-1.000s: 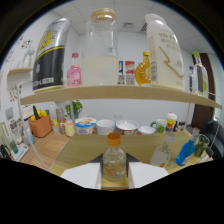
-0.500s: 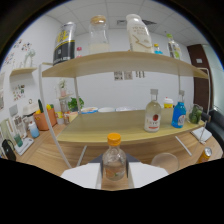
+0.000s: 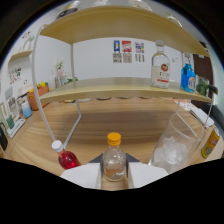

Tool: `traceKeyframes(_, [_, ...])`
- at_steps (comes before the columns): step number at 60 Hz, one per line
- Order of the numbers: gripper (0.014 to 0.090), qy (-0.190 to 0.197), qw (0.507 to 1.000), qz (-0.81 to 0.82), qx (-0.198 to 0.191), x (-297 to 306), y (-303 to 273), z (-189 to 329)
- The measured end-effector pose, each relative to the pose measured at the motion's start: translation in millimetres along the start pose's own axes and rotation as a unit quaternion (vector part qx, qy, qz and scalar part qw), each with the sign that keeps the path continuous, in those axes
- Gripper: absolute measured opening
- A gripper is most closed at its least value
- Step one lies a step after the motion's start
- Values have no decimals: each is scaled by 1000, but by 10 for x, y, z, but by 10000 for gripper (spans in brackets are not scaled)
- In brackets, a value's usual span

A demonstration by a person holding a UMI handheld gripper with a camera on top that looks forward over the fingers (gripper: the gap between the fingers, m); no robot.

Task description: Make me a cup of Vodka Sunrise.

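A small clear bottle with an orange cap stands upright between my two white fingers, and my gripper is shut on it. Just ahead to the right, a clear cup with ice sits on the wooden table. A small bottle of red liquid with a white cap leans just ahead to the left. On the lower shelf beyond stand a clear vodka bottle with a red label and a blue bottle.
A white shelf leg slants down to the table near the red bottle. A yellow-labelled bottle stands right of the cup. Pots and containers sit at the far left. An upper shelf hangs overhead.
The gripper has dropped from shelf height to the tabletop with the orange-capped bottle still in it. The ice cup and the red bottle now lie close ahead.
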Motion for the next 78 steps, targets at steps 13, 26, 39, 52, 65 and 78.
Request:
traceKeyframes(13, [360,0,1000,-5,-30,-3,67,105])
traceKeyframes(26, [440,-4,999,-7,-32,17,99,45])
traceKeyframes(39, [813,-28,999,-18,-9,-18,-165,-422])
traceKeyframes(52, [856,-67,997,8,48,-69,-828,-1407])
traceKeyframes(65, [865,-42,999,5,30,457,-699,-1953])
traceKeyframes(78, [857,3,998,32,46,1335,-1268,-2013])
